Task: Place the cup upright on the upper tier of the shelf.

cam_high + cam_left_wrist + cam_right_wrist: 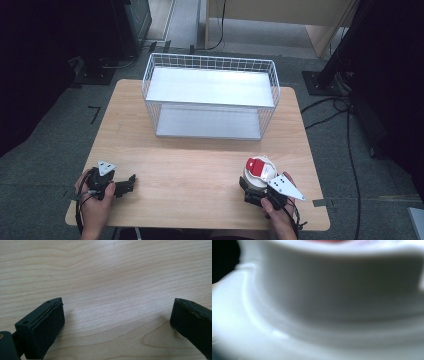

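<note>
We see 1 white round container with a red patch on its top, standing on the near right part of the wooden table. Our right gripper is right up against its near side; in the right gripper view the container's white wall is blurred and very close, and we cannot tell whether the jaws are clamped on it or just beside it. Our right hand holds that gripper from below.

Well apart, at the near left, our left hand holds the left gripper low over bare wood. In the left gripper view its 2 black jaws stand wide apart with nothing between them.

At the far side of the table stands 1 white wire rack with 2 shelves, both bare.
</note>
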`<state>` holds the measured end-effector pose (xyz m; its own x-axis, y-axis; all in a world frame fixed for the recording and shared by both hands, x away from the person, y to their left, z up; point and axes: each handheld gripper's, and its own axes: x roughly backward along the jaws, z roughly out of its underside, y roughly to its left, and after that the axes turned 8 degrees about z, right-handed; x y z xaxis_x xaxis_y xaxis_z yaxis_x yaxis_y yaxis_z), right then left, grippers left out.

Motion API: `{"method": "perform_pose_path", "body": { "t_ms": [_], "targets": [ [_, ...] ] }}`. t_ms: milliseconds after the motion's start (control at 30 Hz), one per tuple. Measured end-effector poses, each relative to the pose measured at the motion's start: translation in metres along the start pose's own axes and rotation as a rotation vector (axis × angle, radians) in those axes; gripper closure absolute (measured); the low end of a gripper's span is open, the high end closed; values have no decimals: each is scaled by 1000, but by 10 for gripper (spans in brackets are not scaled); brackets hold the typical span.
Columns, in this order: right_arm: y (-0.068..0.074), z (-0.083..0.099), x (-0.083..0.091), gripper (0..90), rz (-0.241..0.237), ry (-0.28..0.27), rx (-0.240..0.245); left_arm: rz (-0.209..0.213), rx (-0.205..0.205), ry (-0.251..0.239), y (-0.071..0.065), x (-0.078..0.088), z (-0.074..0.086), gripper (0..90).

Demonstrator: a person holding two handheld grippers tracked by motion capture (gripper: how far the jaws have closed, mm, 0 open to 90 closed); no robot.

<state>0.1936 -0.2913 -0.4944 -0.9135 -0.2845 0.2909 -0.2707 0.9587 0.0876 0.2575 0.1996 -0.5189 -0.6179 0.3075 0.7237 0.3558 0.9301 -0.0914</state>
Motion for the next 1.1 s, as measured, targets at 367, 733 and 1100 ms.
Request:
{"method": "perform_pose_path", "body": {
  "t_ms": [367,733,1100],
  "targets": [
    [8,-9,8,63,-2,-49,7,-1,1,0,0,0,0,0],
    [15,-37,9,64,10,-108,-10,0,0,1,0,0,0,0],
    [21,-71,-5,63,37,-168,-11,0,0,0,0,0,0,0]
  ]
}}
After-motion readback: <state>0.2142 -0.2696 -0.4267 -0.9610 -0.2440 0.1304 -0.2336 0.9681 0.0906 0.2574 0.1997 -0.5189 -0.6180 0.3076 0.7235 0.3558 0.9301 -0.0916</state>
